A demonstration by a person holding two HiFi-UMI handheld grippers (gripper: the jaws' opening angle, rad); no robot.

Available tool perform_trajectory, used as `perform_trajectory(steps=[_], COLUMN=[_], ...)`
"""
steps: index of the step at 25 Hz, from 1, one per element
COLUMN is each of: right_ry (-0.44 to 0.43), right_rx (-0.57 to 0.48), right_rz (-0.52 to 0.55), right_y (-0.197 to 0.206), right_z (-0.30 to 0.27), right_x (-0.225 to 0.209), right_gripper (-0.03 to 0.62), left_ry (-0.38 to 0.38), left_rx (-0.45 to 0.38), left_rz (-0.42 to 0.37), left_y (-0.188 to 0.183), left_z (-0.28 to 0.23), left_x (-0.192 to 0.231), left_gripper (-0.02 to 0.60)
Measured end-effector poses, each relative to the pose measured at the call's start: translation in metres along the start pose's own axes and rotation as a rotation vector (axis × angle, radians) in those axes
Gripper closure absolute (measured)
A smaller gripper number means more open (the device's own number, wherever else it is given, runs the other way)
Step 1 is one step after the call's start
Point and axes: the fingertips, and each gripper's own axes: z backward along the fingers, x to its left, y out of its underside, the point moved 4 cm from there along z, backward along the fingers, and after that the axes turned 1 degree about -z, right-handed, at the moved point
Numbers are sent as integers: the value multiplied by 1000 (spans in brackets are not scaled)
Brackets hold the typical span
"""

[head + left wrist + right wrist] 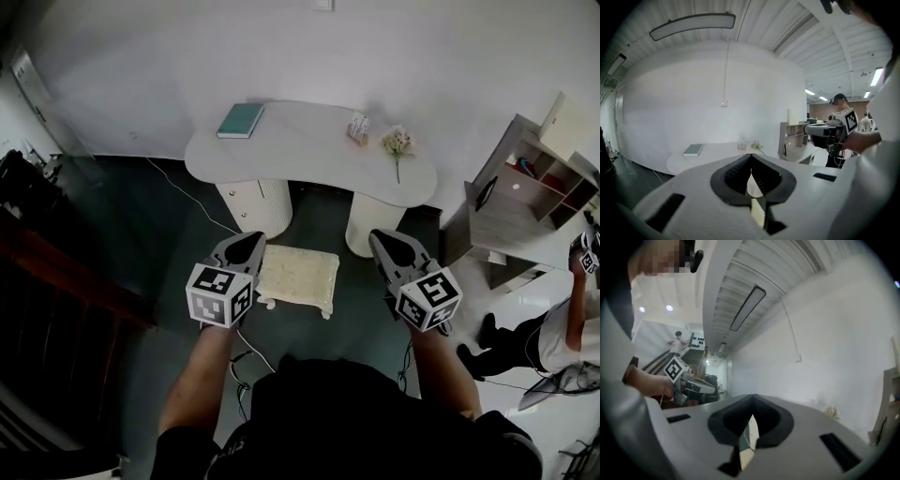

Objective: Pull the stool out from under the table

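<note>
The stool (298, 275) stands on the floor just before the counter (309, 150), largely clear of it. A padded cream seat on short legs is judged light yet rigid; the seat's side edges are recommended for holding. The fingers of the left gripper (251, 240) and right gripper (382, 240) are pressed together, empty. The legs are mostly hidden, and the stool is shown in neither gripper view
</note>
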Motion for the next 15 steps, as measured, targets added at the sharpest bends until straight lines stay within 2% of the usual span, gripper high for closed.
perform_trajectory(steps=[3, 6, 8, 15], right_ry=[45, 38, 32, 68], right_rx=[-53, -63, -32, 32], right_rz=[37, 37, 44, -12], right_y=[-19, -20, -11, 19], right_z=[-6, -6, -7, -11], right_x=[1, 7, 11, 11], right_gripper=[589, 589, 591, 591], left_ry=[-36, -116, -133, -115], left_rx=[-58, -99, -80, -23], left_rz=[-15, 31, 50, 98], left_y=[-20, -21, -11, 26], left_z=[6, 14, 14, 8], left_x=[16, 34, 39, 46], left_gripper=[571, 572, 572, 572])
